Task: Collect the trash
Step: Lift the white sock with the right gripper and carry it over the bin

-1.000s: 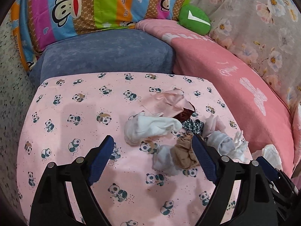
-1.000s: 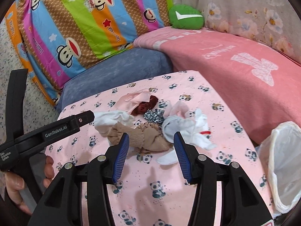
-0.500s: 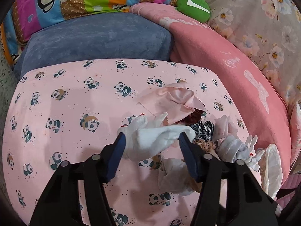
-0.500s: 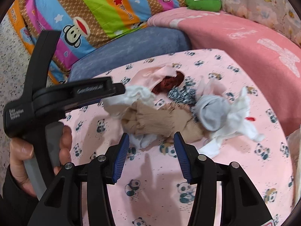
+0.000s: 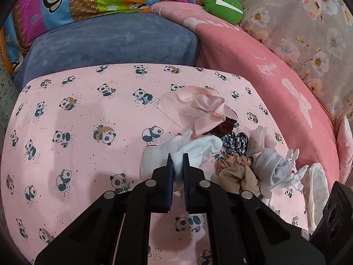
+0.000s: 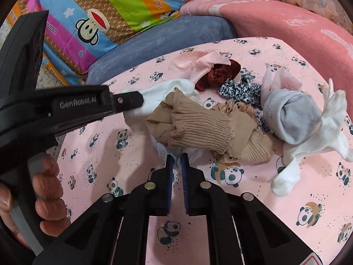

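- Left wrist view: the left gripper (image 5: 177,162) has its blue fingers (image 5: 169,176) pinched on a fold of a white sock (image 5: 198,149); the jaws have just been closing, with that cloth between them.
- The white sock lies on a pink panda-print sheet (image 5: 77,132), spreading ahead of the fingertips and to both sides of them.
- Beyond the fingertips and slightly right lies a pale pink cloth (image 5: 196,108) with a pinked edge; a dark red scrunchie (image 5: 227,125) shows at its near edge.
- Right of the fingers: a black-and-white patterned scrunchie (image 5: 235,142), a tan stocking bundle (image 5: 233,174), then a grey sock (image 5: 273,165), all touching or overlapping in one pile.
- Far right of the fingers, at the sheet's edge, the rim of a white bag (image 5: 315,190) is visible.
- Right wrist view: the right gripper (image 6: 177,160) has its fingers (image 6: 184,172) drawn nearly together on the near edge of a pale bluish-white cloth (image 6: 163,150) that lies under the tan stocking bundle (image 6: 194,128); the jaws have just been closing. How firmly the cloth is caught cannot be told.
- Ahead of these fingertips the tan bundle rests on the pile; the grey sock (image 6: 293,114) and a white garment (image 6: 331,143) lie to the right.
- Left of the right fingers, the left gripper (image 6: 130,99) reaches in from the side onto the white sock (image 6: 163,92); a person's hand (image 6: 44,198) holds its handle.
- A blue cushion (image 5: 110,42) lies beyond the sheet.
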